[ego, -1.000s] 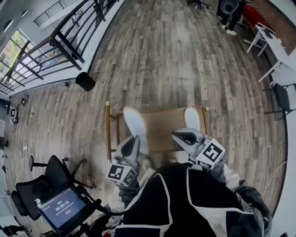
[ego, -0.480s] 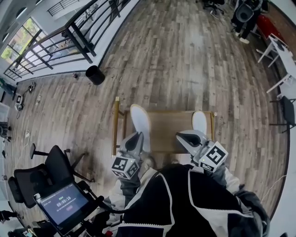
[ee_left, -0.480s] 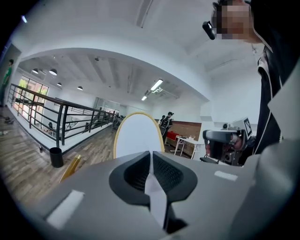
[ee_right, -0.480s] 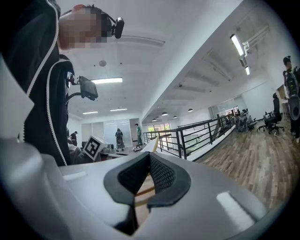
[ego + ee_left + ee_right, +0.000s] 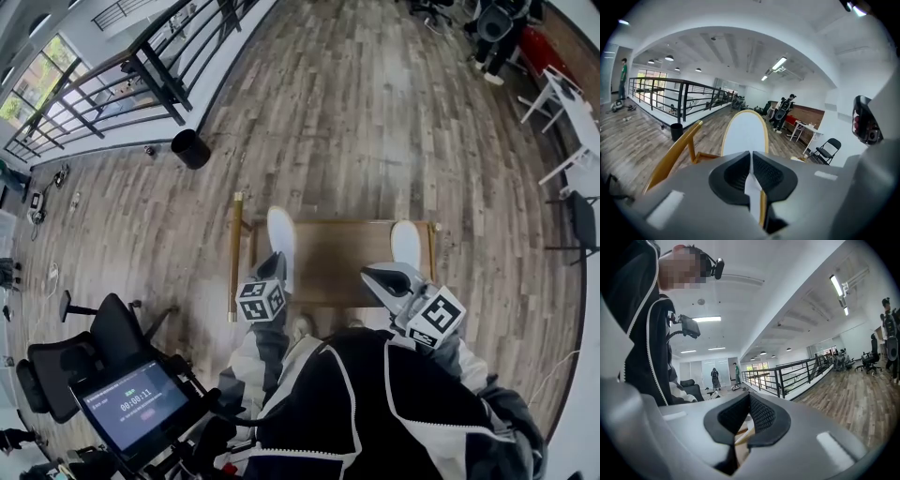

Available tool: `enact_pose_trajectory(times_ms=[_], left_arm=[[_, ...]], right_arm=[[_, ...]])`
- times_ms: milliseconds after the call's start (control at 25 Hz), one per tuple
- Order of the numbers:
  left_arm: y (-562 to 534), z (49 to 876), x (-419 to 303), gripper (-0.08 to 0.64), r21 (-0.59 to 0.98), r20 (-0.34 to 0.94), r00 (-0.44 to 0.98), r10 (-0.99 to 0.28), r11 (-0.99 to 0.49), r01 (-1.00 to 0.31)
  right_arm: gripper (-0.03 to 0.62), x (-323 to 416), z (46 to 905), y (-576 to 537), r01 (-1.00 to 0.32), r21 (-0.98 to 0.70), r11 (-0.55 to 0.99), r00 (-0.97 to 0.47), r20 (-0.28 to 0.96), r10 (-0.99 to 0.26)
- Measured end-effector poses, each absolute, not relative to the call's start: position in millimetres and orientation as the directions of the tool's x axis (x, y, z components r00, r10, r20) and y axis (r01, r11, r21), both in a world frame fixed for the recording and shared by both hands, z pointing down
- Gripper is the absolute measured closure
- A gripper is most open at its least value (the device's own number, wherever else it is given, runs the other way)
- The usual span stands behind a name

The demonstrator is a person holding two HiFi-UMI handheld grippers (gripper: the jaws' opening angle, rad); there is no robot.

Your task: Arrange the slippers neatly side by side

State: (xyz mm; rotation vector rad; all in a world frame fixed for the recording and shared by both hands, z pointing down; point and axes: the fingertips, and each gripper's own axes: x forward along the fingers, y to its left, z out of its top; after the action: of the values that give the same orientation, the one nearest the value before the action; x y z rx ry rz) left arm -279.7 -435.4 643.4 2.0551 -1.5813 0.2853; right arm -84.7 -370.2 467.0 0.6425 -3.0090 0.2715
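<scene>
Insp: L claw (image 5: 274, 262) has dropped w/ L slipper (image 5: 281, 242) since prior frames. Slipper now sits lower over desk (image 5: 339, 262), near its left rail. R claw (image 5: 375, 275) unchanged.
Sup: Claw states?
Insp: L claw clamped narrow on slipper's near end, thin white edge between pads. R claw closed, nothing in it, pointing level across desk.
Sup: Why held so?
Insp: Judged: near-end grip keeps toe pointing away, so slipper can be swung sideways w/o flipping. R claw looks parked clear of the work.
Sup: R slipper?
Insp: R slipper (image 5: 405, 244) lies at desk's right end, toe away, well apart from L one. Both approx parallel, but gap not closed, so task not done.
Sup: Contact w/ desk?
Insp: Can't tell if L slipper touches.
Sup: Containers?
Insp: Black bin (image 5: 190, 148) on floor beyond desk, contents not visible. Desk carries only the 2 slippers.
</scene>
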Motion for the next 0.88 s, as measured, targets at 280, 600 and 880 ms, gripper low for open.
enact_pose_trajectory(times_ms=[280, 600, 880], left_arm=[[-480.4, 734.5, -320.6, 0.535, 0.295, 0.626, 0.221, -0.748, -0.035, -0.955], [-471.8, 773.6, -328.1, 0.534, 0.291, 0.729, 0.205, -0.654, 0.024, -0.957], [-471.4, 788.2, -332.7, 0.532, 0.280, 0.762, 0.210, -0.612, 0.019, -0.960]], right_arm=[[0.588, -92.8, 491.4, -393.2, -0.422, -0.157, 0.893, -0.906, 0.103, -0.410], [0.588, -72.3, 474.2, -374.5, -0.475, -0.145, 0.868, -0.879, 0.133, -0.458], [0.588, -60.7, 472.8, -359.4, -0.531, -0.140, 0.836, -0.845, 0.159, -0.510]])
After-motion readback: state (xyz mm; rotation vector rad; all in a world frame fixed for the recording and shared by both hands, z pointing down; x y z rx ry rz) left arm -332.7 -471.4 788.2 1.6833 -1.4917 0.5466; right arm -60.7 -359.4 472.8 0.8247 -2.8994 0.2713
